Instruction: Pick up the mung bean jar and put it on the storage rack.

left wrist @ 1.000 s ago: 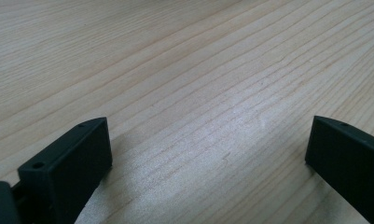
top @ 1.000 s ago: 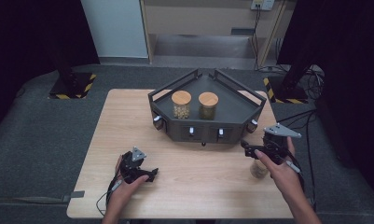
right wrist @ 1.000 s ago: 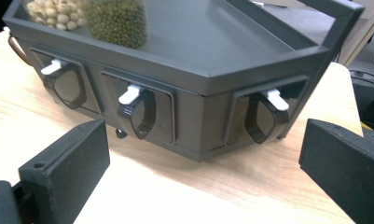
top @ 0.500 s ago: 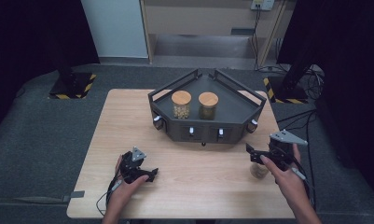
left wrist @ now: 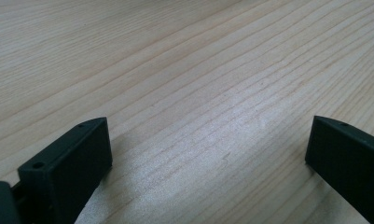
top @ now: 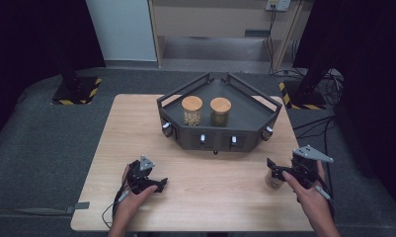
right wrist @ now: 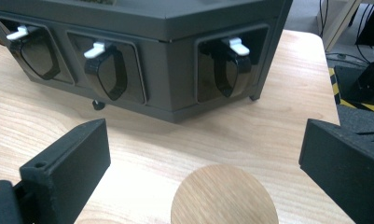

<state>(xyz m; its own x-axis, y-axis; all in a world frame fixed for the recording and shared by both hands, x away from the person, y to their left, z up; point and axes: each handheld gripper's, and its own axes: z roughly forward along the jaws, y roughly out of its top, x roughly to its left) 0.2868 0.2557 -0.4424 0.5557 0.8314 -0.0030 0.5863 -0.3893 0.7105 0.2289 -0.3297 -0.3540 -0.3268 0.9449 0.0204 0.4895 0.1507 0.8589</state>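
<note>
We hold the right hand-held gripper jaws apart just above the upright jar, which stands between them at the desk's near right.

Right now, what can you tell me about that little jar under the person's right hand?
The jar stands upright on the wooden table, near its right edge and in front of the dark tray. It has a round, flat, light wood-look lid; its body looks clear, with contents too dim to name. The right gripper hovers just above it, jaws open to either side of the lid and not touching. It matches the two lidded jars in the tray.
</note>
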